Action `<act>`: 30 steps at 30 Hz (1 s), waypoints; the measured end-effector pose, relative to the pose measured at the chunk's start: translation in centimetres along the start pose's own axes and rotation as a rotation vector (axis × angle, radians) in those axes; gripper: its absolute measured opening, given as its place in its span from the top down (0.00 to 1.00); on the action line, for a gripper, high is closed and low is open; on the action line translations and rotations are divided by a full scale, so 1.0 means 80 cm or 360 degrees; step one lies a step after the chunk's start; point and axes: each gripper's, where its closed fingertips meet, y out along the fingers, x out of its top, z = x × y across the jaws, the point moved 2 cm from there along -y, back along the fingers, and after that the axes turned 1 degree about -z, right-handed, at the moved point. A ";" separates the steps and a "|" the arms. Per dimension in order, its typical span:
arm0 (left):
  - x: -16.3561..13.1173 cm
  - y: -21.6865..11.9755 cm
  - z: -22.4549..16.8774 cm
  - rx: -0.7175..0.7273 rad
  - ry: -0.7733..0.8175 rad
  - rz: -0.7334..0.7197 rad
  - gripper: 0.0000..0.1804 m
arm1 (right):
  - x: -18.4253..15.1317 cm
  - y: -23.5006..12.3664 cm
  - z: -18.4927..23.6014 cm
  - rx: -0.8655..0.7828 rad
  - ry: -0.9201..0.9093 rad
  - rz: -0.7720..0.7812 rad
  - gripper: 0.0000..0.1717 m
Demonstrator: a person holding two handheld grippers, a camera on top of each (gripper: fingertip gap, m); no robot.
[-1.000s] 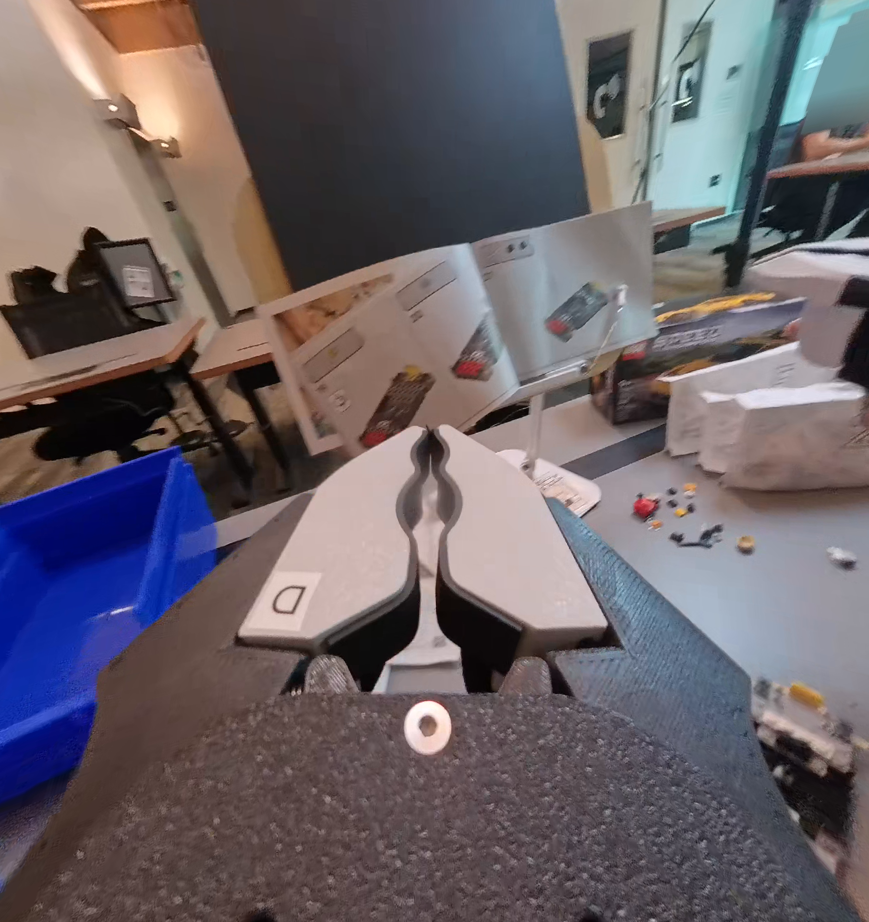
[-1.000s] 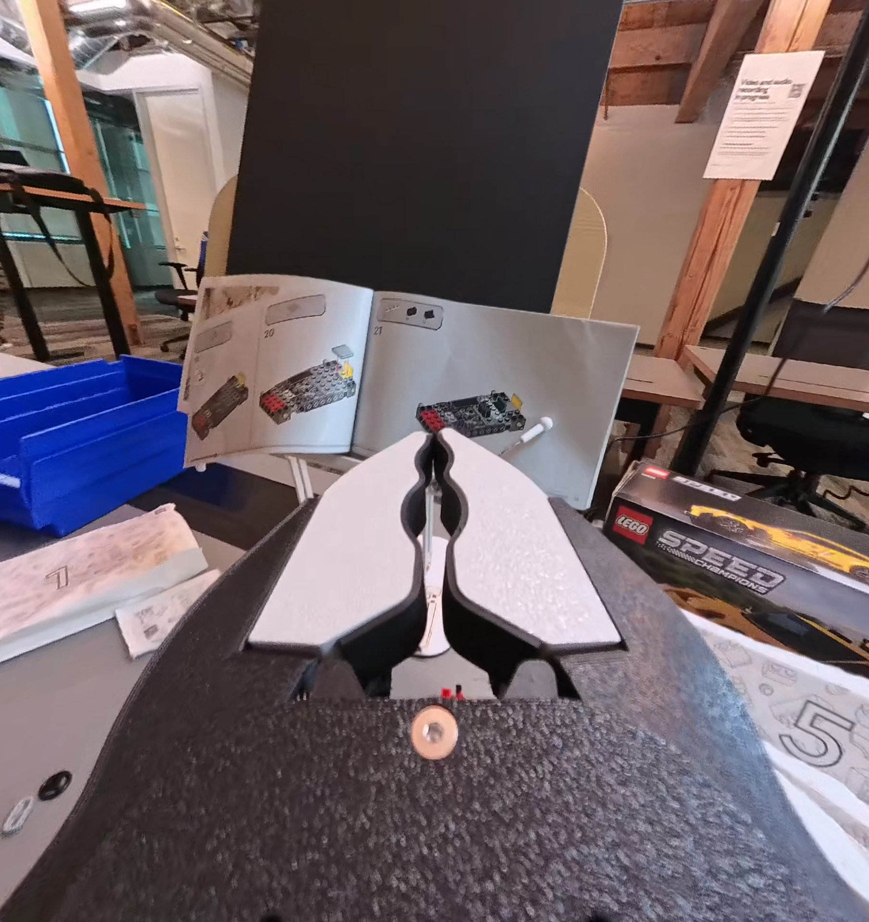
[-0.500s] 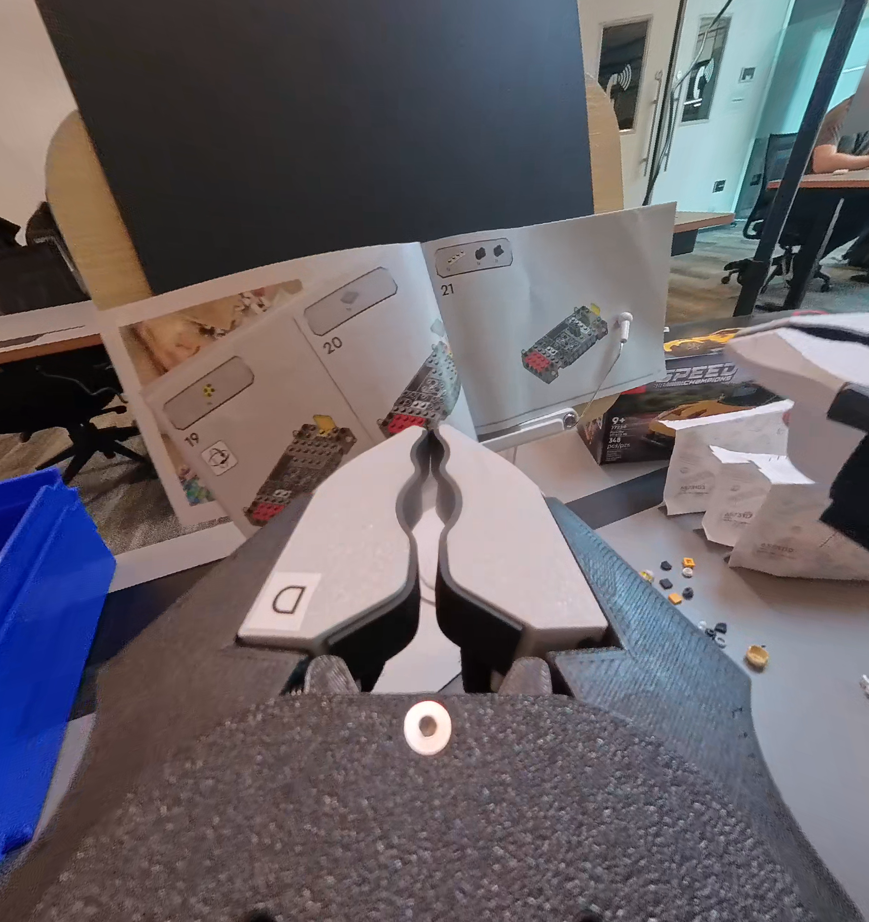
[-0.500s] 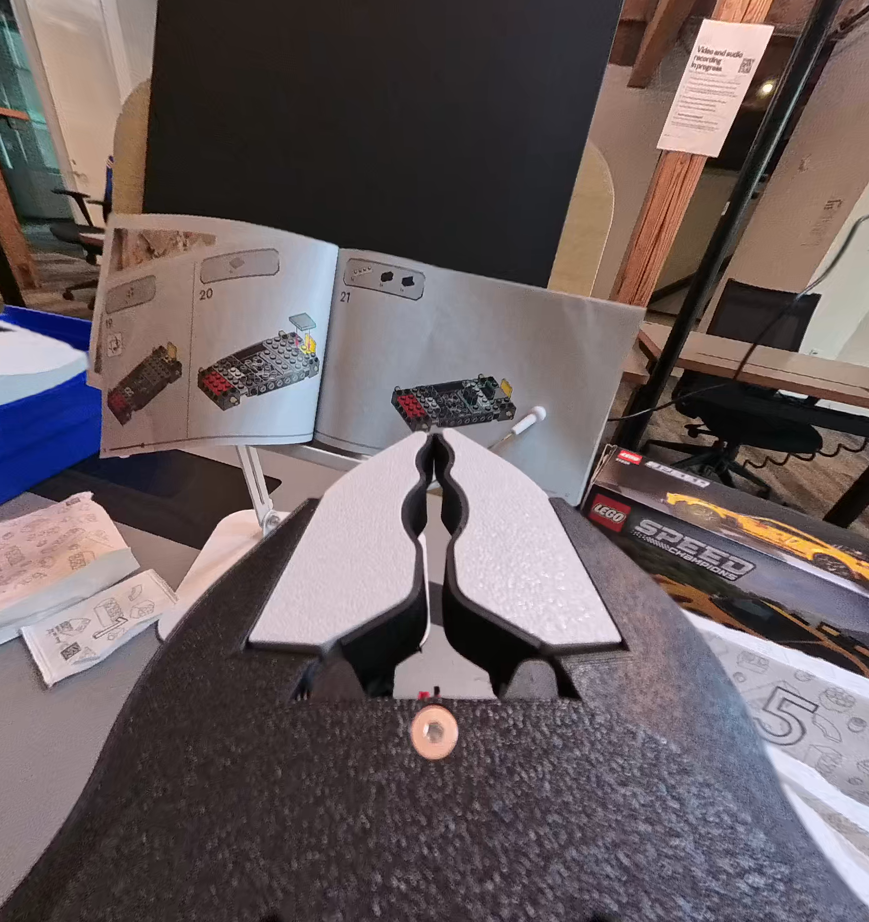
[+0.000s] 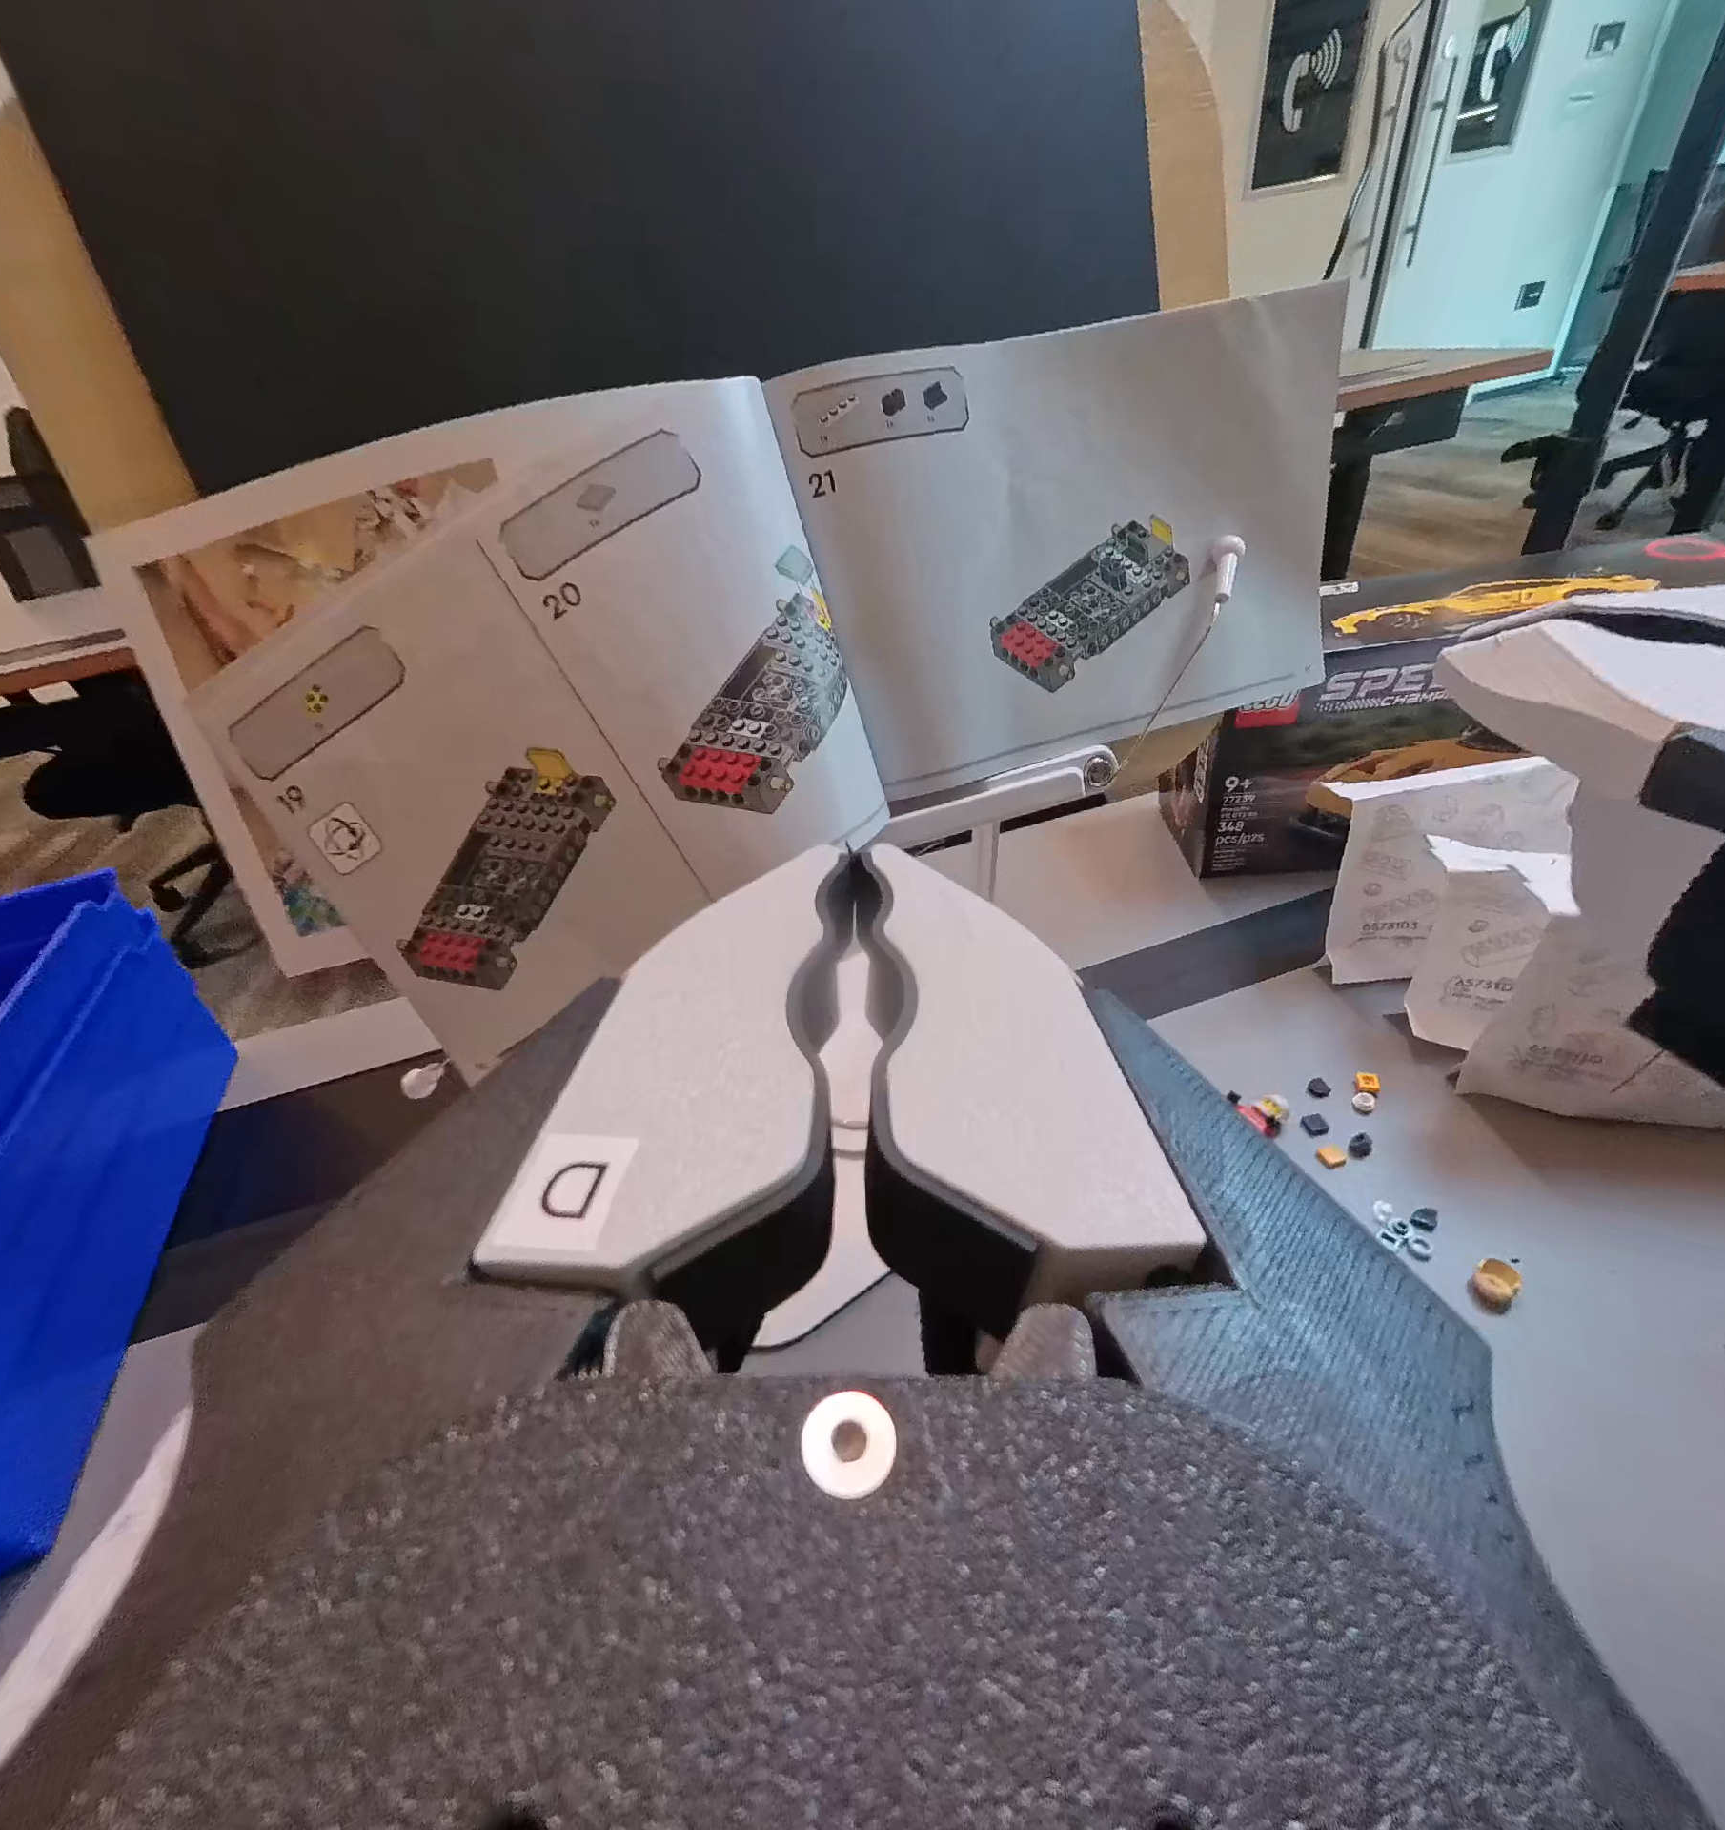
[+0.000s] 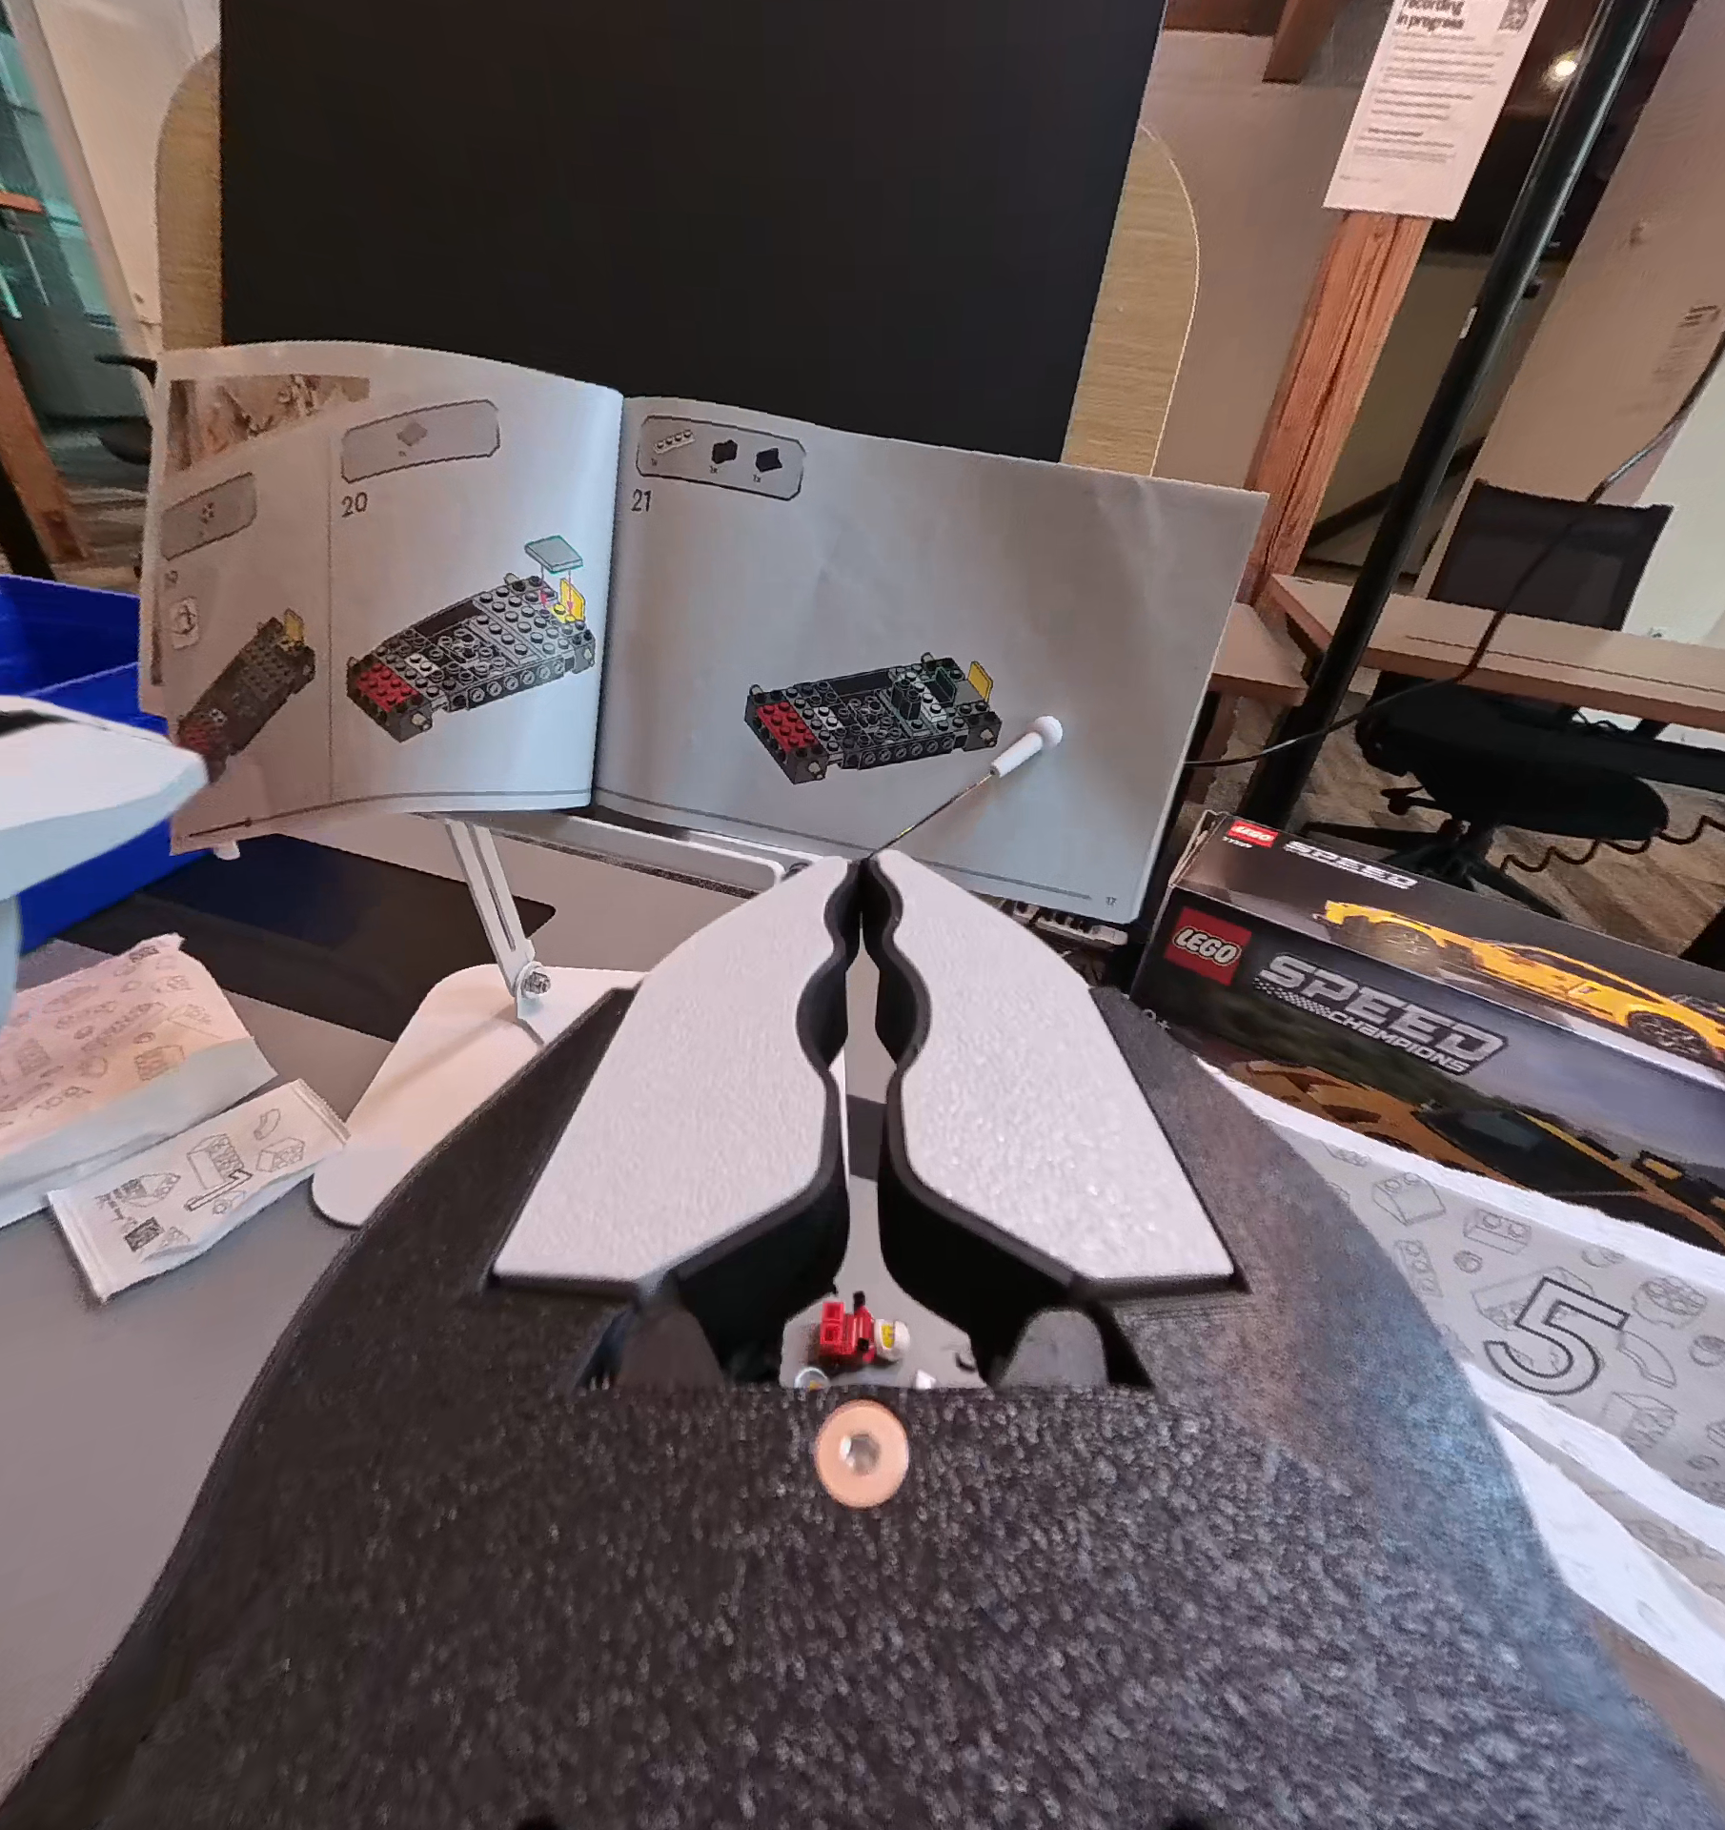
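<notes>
My left gripper is shut with nothing between its fingertips. It is held above the grey table and points at an open instruction booklet on a white stand. My right gripper is also shut and empty and faces the same booklet from the right side. The right gripper's tip shows at the right edge of the left wrist view, and the left gripper's tip at the left edge of the right wrist view. Small loose bricks lie on the table to the right of the left gripper. A red and white minifigure lies under the right gripper.
A blue bin stands at the left. A dark set box with a yellow car lies at the right. White paper parts bags stand beside it, others lie flat. A black panel rises behind the booklet. There is about 15 centimeters between the tips of the two grippers.
Both grippers stayed shut. The left wrist view swung right, from the blue bin to the booklet, and moved closer to it. The right wrist view also moved closer to the booklet.
</notes>
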 end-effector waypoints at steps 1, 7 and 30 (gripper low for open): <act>0.001 -0.004 0.002 0.0001 0.0011 -0.0008 1.00 | 0.001 -0.002 -0.001 0.0002 -0.0010 0.0002 1.00; 0.015 -0.033 0.028 0.0018 0.0017 -0.0051 1.00 | 0.013 -0.018 -0.010 -0.0003 -0.0016 -0.0003 1.00; -0.198 -0.173 -0.102 -0.1252 0.0396 0.0681 0.68 | -0.225 -0.187 0.173 0.1584 -0.0680 0.0964 0.87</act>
